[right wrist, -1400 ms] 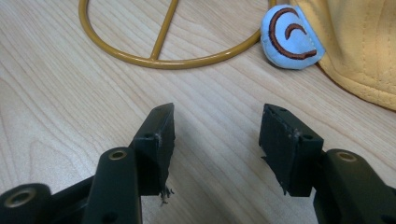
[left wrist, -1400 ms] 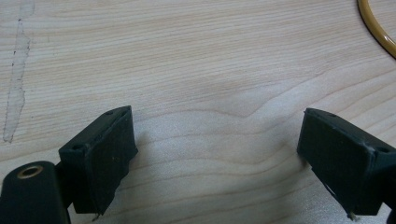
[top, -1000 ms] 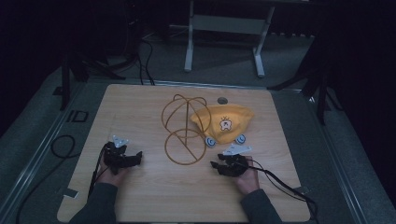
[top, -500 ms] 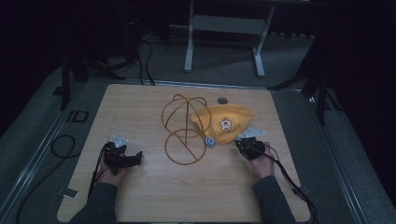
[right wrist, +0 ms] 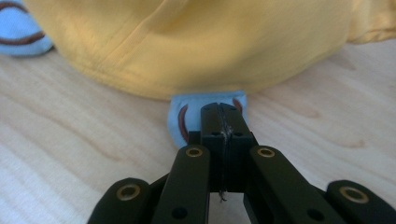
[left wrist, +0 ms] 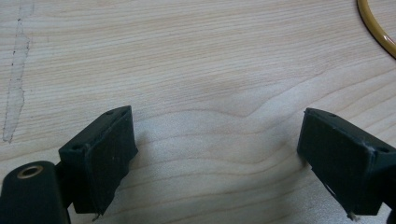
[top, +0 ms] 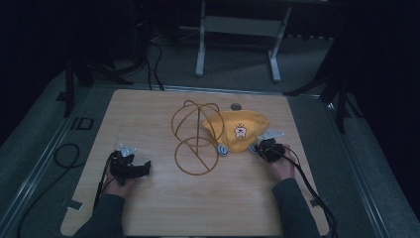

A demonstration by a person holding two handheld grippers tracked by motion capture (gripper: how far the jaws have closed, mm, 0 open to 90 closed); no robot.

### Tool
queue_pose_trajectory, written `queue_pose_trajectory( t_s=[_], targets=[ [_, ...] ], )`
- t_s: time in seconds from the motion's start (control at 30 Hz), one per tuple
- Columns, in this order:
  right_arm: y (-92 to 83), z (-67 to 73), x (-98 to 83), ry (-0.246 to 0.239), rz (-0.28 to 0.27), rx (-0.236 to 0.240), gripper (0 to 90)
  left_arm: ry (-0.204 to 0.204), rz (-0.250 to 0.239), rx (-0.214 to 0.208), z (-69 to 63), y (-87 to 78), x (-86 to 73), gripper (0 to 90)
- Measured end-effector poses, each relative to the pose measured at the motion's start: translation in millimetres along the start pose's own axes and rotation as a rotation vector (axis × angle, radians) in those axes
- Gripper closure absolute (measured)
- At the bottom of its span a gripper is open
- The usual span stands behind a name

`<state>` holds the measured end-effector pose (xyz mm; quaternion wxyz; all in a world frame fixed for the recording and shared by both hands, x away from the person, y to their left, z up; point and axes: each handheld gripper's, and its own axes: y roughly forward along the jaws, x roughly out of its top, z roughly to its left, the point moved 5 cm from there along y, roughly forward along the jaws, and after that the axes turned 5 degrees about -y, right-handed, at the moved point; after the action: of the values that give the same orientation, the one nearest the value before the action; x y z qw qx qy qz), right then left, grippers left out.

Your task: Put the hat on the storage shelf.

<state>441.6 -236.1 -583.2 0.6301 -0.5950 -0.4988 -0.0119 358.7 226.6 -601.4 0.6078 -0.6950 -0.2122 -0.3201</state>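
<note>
At the lower left of the high view my left gripper (top: 141, 168) rests on the wooden table (top: 148, 114), the hand behind it coming in from the bottom edge. In the left gripper view its two black jaws stand wide apart with bare wood grain between them; nothing is in them, and a curve of the brown ring shows at the upper right corner of that view.

Moving right, near the middle of the high view, stands the wire stand (top: 195, 136): a domed cage of brown hoops on a post above a flat ring lying on the table. Leaning against its right side is the yellow hat (top: 240, 130), with a small bear face on the front. A light blue ear flap (top: 223, 149) pokes out at the hat's lower left edge, just beside the ring.

At the right of centre, my right gripper (top: 257, 147) sits at the hat's lower right edge. In the right gripper view its jaws have just been closing and now meet tip to tip over a second blue flap (right wrist: 180, 119) that sticks out from under the yellow brim (right wrist: 187, 51). I read the tips as pinching that flap, with the hat itself lying on the table just beyond them, in the upper half of that view.
</note>
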Motion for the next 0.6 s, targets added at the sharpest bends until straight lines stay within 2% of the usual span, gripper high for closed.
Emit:
queue_pose_trajectory(
  t_s=[0.07, 0.17, 0.3, 0.4, 0.5, 0.6],
  targets=[
    [-2.0, 4.2, -2.3, 0.009, -0.010, 0.025, 89.4, 0.001, 0.001, 0.000, 0.1, 0.0, 0.0, 11.5],
    [-4.1, 10.7, -3.1, -0.016, -0.015, 0.041, 86.0, 0.002, 0.001, 0.000, 0.2, -0.1, 0.0, 11.5],
    [-4.3, 12.5, -2.4, -0.016, -0.023, 0.068, 72.7, 0.002, 0.001, 0.000, 0.1, 0.0, 0.0, 11.5],
    [-3.7, 14.0, -3.4, -0.011, -0.026, 0.095, 66.0, 0.001, 0.000, 0.000, 0.1, 0.1, 0.0, 11.5],
    [-3.4, 16.9, -4.8, -0.034, -0.025, 0.093, 61.9, 0.001, 0.000, 0.000, 0.1, 0.1, 0.1, 11.5],
    [-4.9, 20.5, -3.0, -0.049, -0.062, 0.075, 61.9, 0.001, 0.000, 0.001, 0.1, 0.1, 0.1, 11.5]
  ],
)
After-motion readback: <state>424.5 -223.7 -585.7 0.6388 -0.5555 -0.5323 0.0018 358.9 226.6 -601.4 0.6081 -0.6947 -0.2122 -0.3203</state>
